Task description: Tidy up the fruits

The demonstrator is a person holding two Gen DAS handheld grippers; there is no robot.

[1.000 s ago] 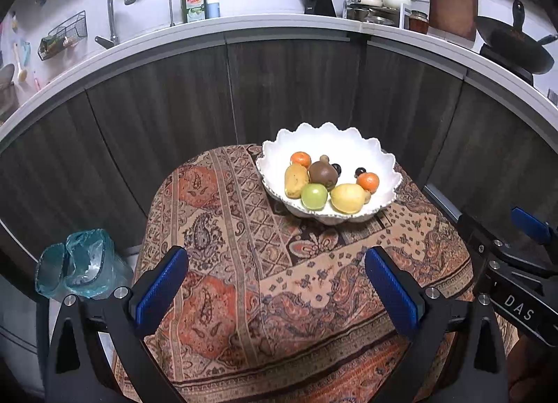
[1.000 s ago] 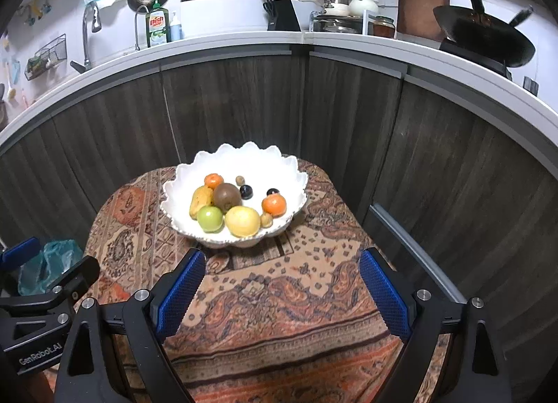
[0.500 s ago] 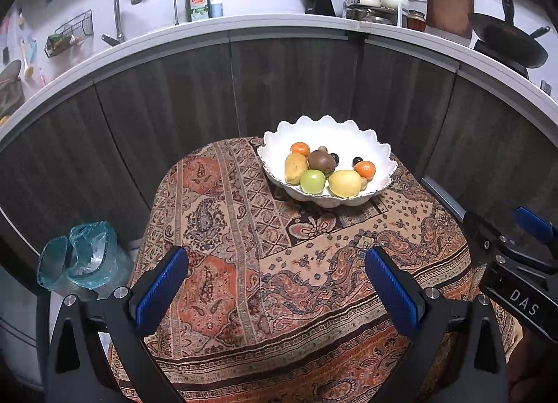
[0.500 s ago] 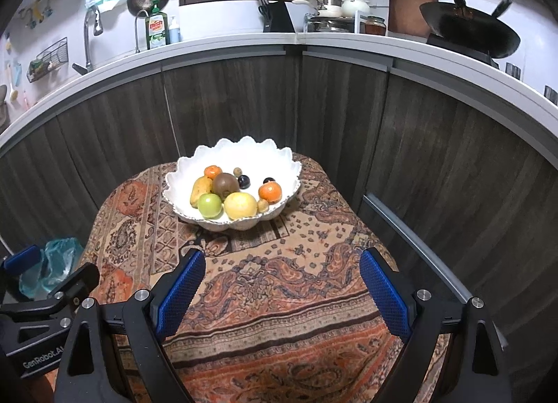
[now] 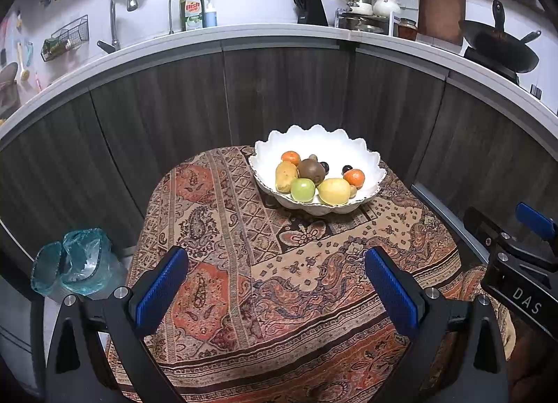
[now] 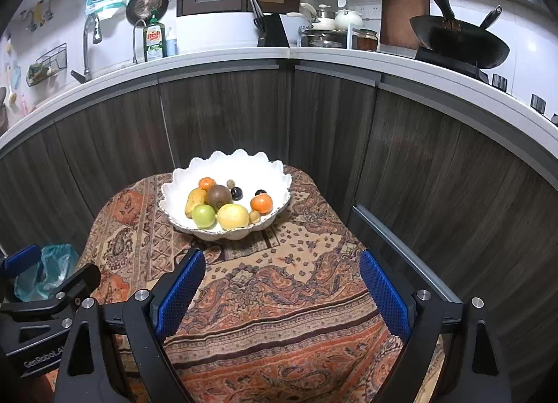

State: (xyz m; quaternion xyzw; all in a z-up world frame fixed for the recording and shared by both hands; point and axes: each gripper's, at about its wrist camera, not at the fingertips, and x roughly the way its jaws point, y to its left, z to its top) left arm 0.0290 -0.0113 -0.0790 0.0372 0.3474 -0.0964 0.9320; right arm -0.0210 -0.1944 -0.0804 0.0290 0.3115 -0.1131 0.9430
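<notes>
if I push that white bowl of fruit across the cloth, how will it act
The white bowl looks like glazed ceramic, so probably heavy and chippable along its scalloped rim. The patterned cloth under it may bunch rather than let it slide. Round fruit like the yellow fruit would likely roll inside.

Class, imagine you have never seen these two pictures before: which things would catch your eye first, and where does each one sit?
First comes the white scalloped bowl at the far end of the patterned tablecloth, holding mixed fruit, with a green apple and a yellow fruit at the front. Next, the open left gripper and right gripper frame the near edge, their blue-padded fingers empty.
</notes>
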